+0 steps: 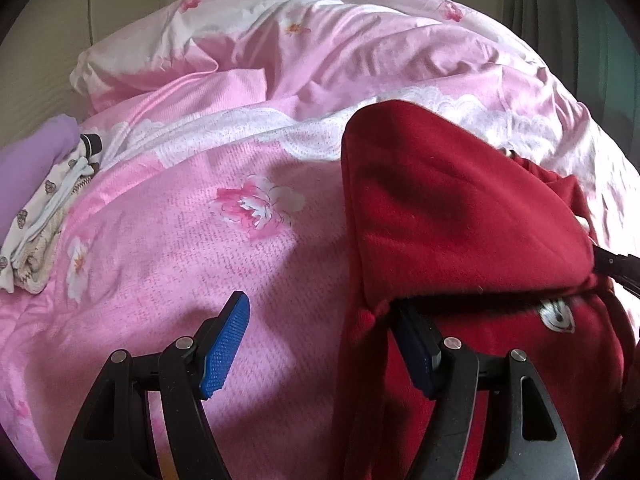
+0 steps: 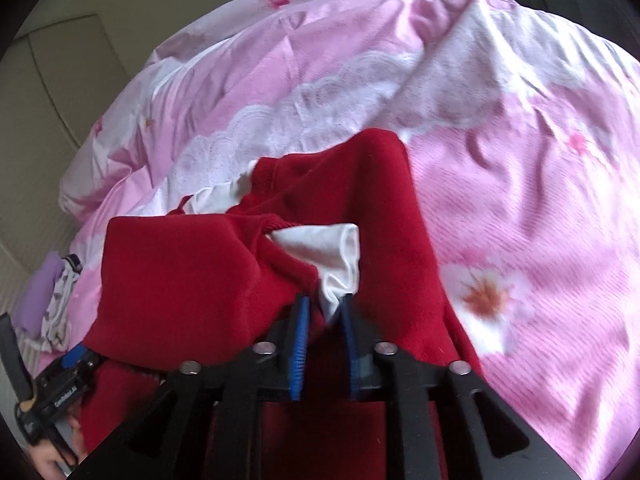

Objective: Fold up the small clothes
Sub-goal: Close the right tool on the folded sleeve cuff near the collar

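Note:
A dark red knitted garment [image 1: 460, 208] lies heaped on the pink flowered bedspread [image 1: 180, 248], with a small cartoon patch [image 1: 557, 317] on its front. My left gripper [image 1: 320, 302] is open wide. Its left pad [image 1: 226, 340] is bare over the bedspread, while its right finger [image 1: 418, 350] is tucked under a fold of the red garment. In the right wrist view, my right gripper [image 2: 325, 312] has only a narrow gap. Red garment [image 2: 192, 280] and its white lining [image 2: 332, 252] bunch between the pads, and I see no firm pinch.
A pile of clothes sits at the bed's left edge: a purple piece [image 1: 32, 168] and a white patterned one [image 1: 48, 216]. The rumpled quilt [image 1: 320, 52] rises behind. A beige wall [image 1: 40, 60] is far left. A hand [image 2: 48, 460] holds the left gripper's body [image 2: 60, 392].

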### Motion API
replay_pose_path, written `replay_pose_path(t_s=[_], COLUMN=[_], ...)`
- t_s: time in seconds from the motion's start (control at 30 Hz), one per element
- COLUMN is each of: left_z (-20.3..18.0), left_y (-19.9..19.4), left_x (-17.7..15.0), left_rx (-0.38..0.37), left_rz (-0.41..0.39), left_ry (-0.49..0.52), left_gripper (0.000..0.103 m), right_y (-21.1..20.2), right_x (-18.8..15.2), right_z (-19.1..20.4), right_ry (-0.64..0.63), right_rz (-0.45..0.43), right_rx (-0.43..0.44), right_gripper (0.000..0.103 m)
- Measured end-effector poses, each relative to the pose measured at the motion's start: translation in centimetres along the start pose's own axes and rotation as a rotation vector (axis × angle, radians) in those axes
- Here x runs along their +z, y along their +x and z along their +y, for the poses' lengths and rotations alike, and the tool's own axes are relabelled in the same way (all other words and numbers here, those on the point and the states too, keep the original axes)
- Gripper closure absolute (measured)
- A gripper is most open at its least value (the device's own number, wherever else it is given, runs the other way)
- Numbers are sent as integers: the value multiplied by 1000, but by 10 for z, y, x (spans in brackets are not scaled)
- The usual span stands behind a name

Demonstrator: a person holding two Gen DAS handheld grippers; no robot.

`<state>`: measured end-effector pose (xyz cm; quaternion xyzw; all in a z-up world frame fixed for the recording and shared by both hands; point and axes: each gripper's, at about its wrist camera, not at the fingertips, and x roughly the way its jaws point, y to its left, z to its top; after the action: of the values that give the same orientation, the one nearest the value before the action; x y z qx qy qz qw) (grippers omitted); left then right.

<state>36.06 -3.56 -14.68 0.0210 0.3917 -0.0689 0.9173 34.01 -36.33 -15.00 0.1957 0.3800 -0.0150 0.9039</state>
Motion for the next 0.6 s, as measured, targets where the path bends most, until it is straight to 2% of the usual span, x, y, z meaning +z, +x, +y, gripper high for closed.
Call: replay_pose_path(t_s=[0.17, 0.33, 0.43, 0.53, 0.6], left_z=[-1, -22, -50, -80, -102], left_y=[-38, -53, -38, -16, -2], left_x=[3, 37, 65, 85, 93], left_rx=[-12, -82, -189, -249, -276], left_rz=[-58, -102, -81, -44, -32], left_ry=[18, 83, 147, 176, 217], left_gripper=[32, 32, 32, 32, 32], right_y=[-12, -22, -25, -22, -20], right_x=[-5, -3, 4, 14, 20], right_z=[4, -3, -9, -12, -16], right_ry=[-23, 25, 52, 55, 53], right_rz=[-5, -45, -67, -82, -83], right_rx=[-2, 30, 50, 45, 44], right_gripper=[77, 77, 77, 79, 85])
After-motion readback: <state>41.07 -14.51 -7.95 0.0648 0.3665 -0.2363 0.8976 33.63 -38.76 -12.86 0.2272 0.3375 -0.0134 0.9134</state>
